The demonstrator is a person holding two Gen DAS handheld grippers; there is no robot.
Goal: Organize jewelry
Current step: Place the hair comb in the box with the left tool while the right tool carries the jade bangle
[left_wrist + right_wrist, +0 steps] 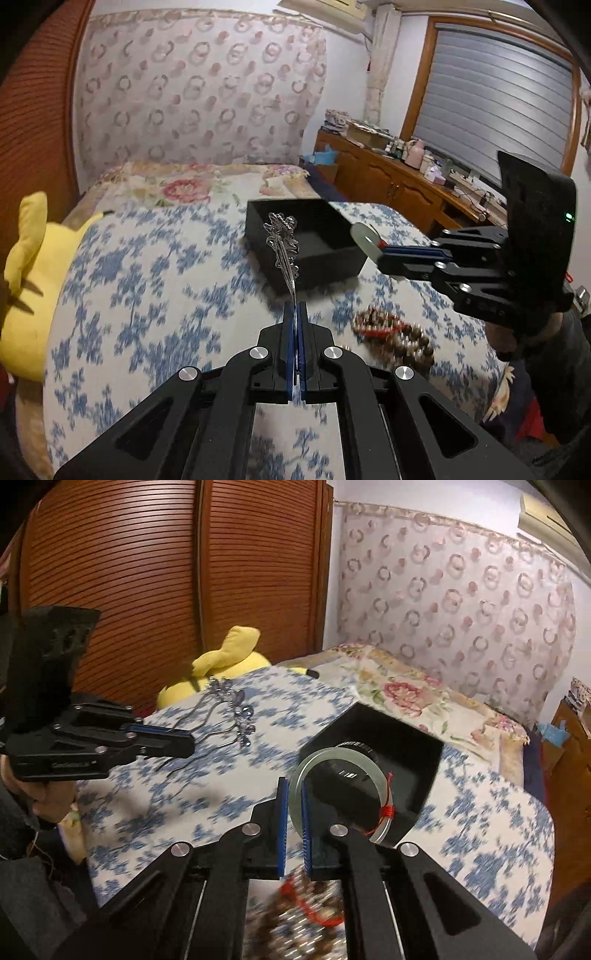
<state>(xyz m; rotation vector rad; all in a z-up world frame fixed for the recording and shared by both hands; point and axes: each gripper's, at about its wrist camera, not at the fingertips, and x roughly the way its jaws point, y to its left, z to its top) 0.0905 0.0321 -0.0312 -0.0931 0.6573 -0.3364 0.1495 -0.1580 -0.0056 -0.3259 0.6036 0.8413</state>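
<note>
My left gripper (295,306) is shut on the thin prongs of a silver jewelled hair comb (282,240), which sticks up in front of an open black box (325,273) on the bed. In the right wrist view the same gripper (192,744) holds the comb (236,709) above the bedspread. My right gripper (294,786) is shut on the rim of a pale green bangle (303,766) with a red thread tied on it, held in front of the black box (424,760). From the left wrist view, that gripper (380,254) and bangle (364,240) hang by the box's right side.
A heap of brown beaded bracelets (391,336) with red cord lies on the blue-flowered bedspread (166,295) below my right gripper; the beads (303,915) show blurred. A yellow plush toy (29,277) sits at the bed's left edge. A wooden cabinet (388,177) with clutter runs along the right wall.
</note>
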